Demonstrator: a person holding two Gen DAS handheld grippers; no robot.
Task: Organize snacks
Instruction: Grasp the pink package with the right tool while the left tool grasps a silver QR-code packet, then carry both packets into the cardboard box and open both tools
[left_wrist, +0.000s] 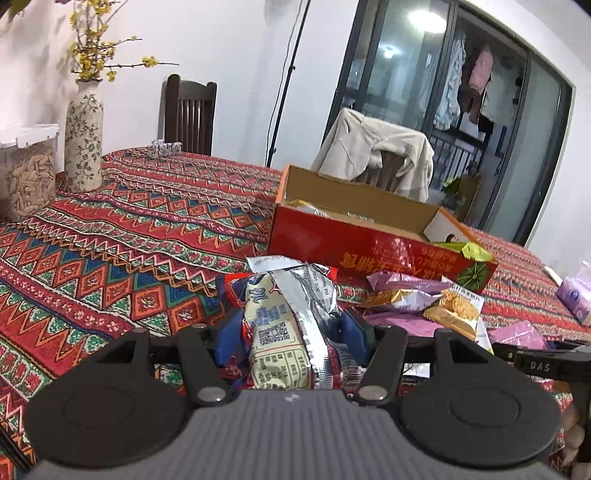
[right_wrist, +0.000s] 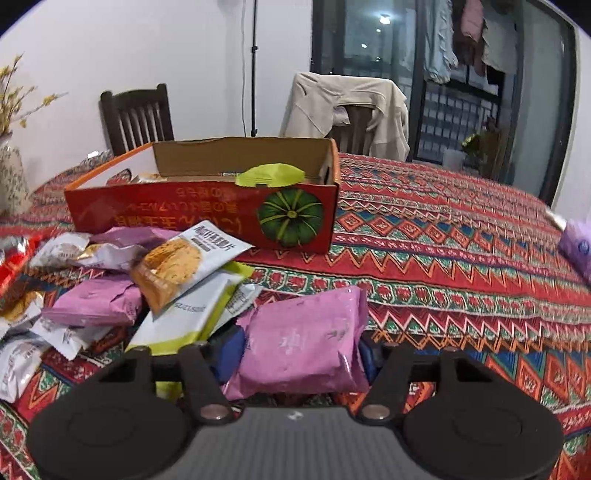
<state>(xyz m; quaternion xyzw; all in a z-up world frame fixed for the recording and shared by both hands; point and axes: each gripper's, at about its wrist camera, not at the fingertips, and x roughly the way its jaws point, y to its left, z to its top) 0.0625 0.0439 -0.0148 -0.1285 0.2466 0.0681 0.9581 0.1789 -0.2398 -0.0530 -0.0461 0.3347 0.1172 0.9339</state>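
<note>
Two claws clamped, left claw (left_wrist: 290, 325) on silver packet (left_wrist: 291, 317), right claw (right_wrist: 301, 350) on pink packet (right_wrist: 303, 343), patterned tablecloth (right_wrist: 461, 258)

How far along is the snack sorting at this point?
Early to midway. Done: a few packets, including a green one, already lie in the red box. In hand: the left gripper grips a silver-and-cream packet; the right gripper has a pink packet between its pads. Left: a pile of loose packets on the tablecloth in front of the box.
</note>
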